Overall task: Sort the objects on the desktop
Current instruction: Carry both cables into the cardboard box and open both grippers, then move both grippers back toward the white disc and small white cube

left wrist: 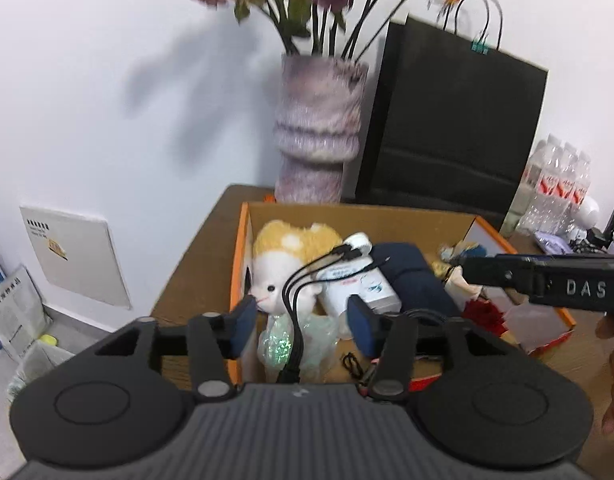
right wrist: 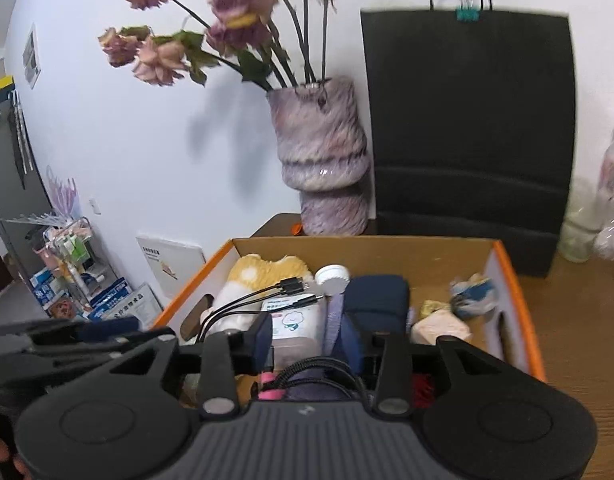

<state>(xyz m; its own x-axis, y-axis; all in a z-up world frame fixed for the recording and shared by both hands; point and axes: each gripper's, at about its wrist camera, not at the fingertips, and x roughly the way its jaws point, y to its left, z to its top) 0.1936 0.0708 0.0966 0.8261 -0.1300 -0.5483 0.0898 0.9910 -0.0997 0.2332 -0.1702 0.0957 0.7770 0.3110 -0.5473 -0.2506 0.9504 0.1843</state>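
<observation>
Over the orange cardboard box (left wrist: 243, 240) on the table (left wrist: 195, 264), your left gripper (left wrist: 301, 320) hangs with jaws parted around a black multi-plug cable (left wrist: 295, 300) lying on the plush toy (left wrist: 283, 264), while your right gripper (right wrist: 309, 340) spreads unclenched above a braided cable (right wrist: 307, 372).

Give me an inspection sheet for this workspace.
Surface: brown wooden desk.
Job's things: orange-edged cardboard box holding yellow-and-white plush toy, white labelled bottle, navy fabric bundle.
Clutter: mottled purple vase of dried flowers, black paper bag, pack of water bottles.
Grippers: left gripper and right gripper both open over the box, pads clear.
Cables: black multi-plug charging cable lying between the left pads; braided black cable below the right gripper.
Surroundings: white wall, floor rack of supplies.
</observation>
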